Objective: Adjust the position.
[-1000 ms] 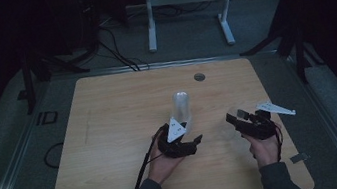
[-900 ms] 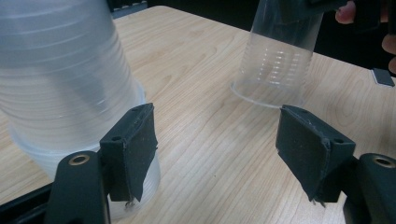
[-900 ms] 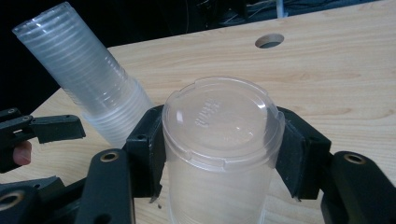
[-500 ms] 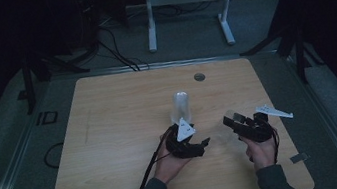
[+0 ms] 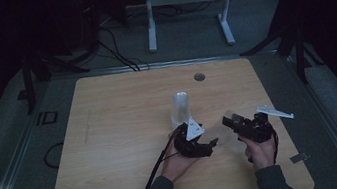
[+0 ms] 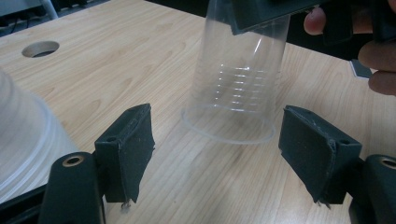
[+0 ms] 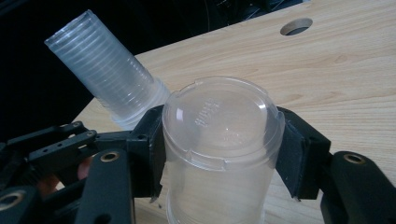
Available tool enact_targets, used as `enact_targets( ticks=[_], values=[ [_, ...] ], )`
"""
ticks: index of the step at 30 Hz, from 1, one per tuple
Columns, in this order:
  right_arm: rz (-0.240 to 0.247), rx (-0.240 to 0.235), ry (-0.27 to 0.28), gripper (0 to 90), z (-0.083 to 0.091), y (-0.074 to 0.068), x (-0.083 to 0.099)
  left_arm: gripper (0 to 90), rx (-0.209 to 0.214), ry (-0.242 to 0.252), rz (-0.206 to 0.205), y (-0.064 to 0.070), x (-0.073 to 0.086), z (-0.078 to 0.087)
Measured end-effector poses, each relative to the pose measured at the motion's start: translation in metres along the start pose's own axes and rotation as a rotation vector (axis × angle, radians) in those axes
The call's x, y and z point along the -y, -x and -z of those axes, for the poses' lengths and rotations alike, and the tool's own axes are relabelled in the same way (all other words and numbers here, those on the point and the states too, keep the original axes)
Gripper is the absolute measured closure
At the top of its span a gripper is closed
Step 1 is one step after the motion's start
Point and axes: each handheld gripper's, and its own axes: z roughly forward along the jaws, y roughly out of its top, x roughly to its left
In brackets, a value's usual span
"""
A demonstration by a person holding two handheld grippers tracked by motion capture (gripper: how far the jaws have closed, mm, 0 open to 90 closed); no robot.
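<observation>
A single clear plastic cup (image 7: pixel 219 140), upside down with its base uppermost, sits clamped between the jaws of the right gripper (image 7: pixel 219 149), its rim just above or barely on the table (image 5: pixel 111 133); I cannot tell which. In the left gripper view the same cup (image 6: pixel 238 88) hangs in front of the left gripper (image 6: pixel 229 154), whose jaws stand wide apart with nothing between them, aimed at the cup's lower rim. Behind and to the left, a tall stack of cups (image 5: pixel 182 108) stands upside down near the middle of the table, just beyond the left gripper (image 5: pixel 195 143). To my eye one cup has been taken off the stack and is being handled between the two tools. The next move would seem to call for setting it down apart from the stack, or the left jaws closing gently on the thin rim without crushing it.
</observation>
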Motion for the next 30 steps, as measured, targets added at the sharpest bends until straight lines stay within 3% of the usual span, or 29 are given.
enact_targets(
  ticks=[8, 20, 30],
  values=[
    [-0.007, -0.011, 0.002, 41.1, 0.001, 0.0, 0.0, 26.2, 0.006, 0.012, -0.014, 0.004, -0.007, -0.007],
    [-0.016, -0.022, 0.002, 41.2, 0.001, -0.002, 0.001, 25.2, 0.014, 0.008, -0.002, 0.006, -0.01, -0.023],
    [-0.065, -0.054, 0.012, 41.4, 0.002, 0.001, 0.002, 23.6, 0.005, 0.021, -0.013, 0.009, -0.008, -0.03]
  ],
)
